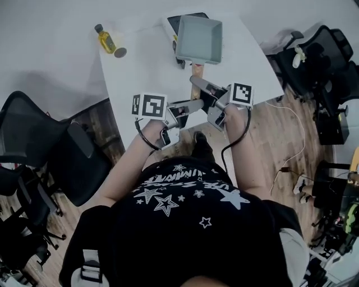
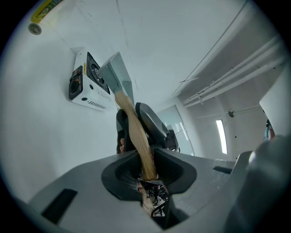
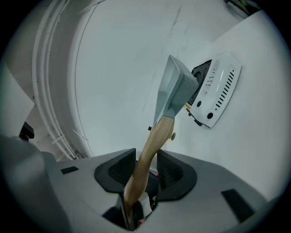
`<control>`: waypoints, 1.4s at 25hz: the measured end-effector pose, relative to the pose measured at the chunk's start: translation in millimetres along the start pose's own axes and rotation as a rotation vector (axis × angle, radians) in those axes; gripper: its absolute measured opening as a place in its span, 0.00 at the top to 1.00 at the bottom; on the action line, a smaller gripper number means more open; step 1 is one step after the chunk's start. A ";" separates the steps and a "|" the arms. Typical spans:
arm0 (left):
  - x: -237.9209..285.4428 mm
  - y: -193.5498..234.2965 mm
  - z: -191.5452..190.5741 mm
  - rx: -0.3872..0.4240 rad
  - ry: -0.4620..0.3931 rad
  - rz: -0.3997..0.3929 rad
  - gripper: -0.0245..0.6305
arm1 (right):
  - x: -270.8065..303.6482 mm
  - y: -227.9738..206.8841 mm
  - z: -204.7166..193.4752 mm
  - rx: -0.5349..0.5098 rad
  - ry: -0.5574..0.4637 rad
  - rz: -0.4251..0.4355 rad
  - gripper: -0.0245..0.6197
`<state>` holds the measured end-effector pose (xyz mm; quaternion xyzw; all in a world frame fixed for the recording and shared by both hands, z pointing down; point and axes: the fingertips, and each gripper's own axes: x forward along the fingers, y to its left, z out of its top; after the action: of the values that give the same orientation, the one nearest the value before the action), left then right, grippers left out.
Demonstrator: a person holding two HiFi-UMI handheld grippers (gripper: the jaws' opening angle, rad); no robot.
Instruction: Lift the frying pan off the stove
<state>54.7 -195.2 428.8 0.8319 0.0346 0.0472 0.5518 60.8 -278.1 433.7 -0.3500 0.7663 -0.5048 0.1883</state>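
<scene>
A square grey frying pan (image 1: 199,38) with a wooden handle (image 1: 197,72) hangs over the white portable stove (image 1: 175,25) on the white table (image 1: 146,70). In both gripper views the pan (image 2: 116,75) (image 3: 175,88) is tilted and looks clear of the stove (image 2: 84,88) (image 3: 216,88). My left gripper (image 1: 196,105) (image 2: 146,157) is shut on the near end of the handle (image 2: 132,123). My right gripper (image 1: 197,83) (image 3: 144,170) is shut on the handle (image 3: 152,141) a little closer to the pan. The stove's burner is hidden under the pan in the head view.
A yellow oil bottle (image 1: 105,39) (image 2: 43,11) stands at the table's far left. Black office chairs stand at the left (image 1: 50,151) and the far right (image 1: 320,56). A white cable (image 1: 280,168) lies on the wooden floor to the right.
</scene>
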 end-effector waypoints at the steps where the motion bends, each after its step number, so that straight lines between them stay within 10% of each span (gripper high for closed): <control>1: -1.4 -0.7 -2.0 0.002 0.013 -0.002 0.82 | -0.3 1.5 -2.1 0.004 -0.008 0.000 0.74; 35: -9.2 -36.2 -148.3 -0.018 0.158 0.030 0.80 | -87.3 23.7 -122.3 0.037 -0.042 0.009 0.72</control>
<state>28.1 -46.5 452.4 0.8210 0.0654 0.1213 0.5541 33.8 -130.4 457.9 -0.3533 0.7542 -0.5107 0.2133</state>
